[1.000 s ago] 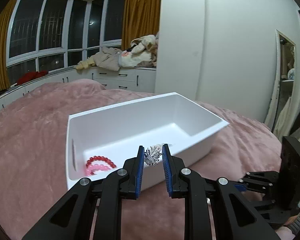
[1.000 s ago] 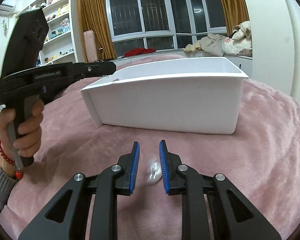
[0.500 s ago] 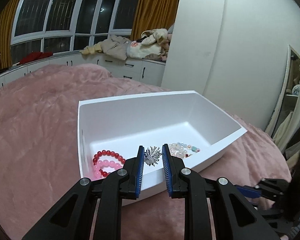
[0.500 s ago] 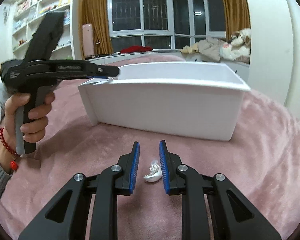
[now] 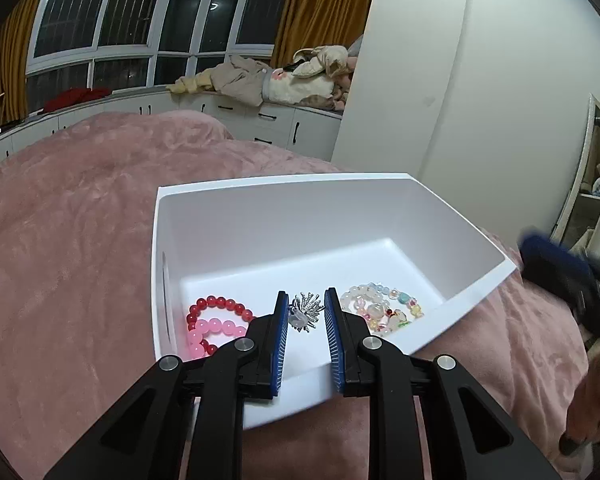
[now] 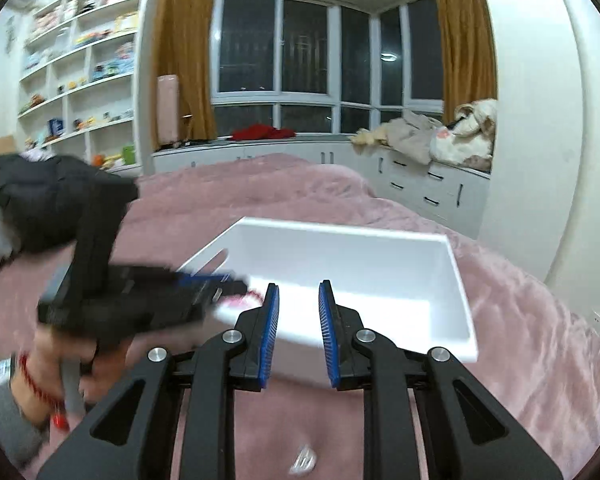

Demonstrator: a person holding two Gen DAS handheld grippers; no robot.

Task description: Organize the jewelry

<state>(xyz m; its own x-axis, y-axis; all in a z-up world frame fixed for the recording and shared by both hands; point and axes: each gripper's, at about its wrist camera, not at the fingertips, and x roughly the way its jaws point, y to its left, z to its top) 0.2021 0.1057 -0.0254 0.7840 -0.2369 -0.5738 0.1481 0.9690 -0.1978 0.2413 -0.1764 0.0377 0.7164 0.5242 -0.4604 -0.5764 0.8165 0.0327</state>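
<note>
A white bin (image 5: 260,216) stands on the pink bed. My left gripper (image 5: 306,308) hovers over its near side, holding a spiky silver jewelry piece (image 5: 306,312) between its fingers. In the bin lie a red and a pink bead bracelet (image 5: 216,324) and a pastel bead bracelet (image 5: 380,310). My right gripper (image 6: 298,300) is open and empty, raised over the bin's near rim (image 6: 380,236). A small clear-white jewelry piece (image 6: 302,458) lies on the blanket below it. The left gripper shows blurred in the right wrist view (image 6: 224,286).
The pink blanket (image 5: 60,240) surrounds the bin. A white wardrobe wall (image 5: 460,80) stands behind it to the right, with a mirror (image 5: 592,184). Drawers with piled clothes (image 5: 268,80) run under the windows. Shelves (image 6: 80,72) fill the far left wall.
My left gripper moved forward over the bin with the silver piece. My right gripper rose off the bed and toward the bin, leaving the clear-white piece on the blanket.
</note>
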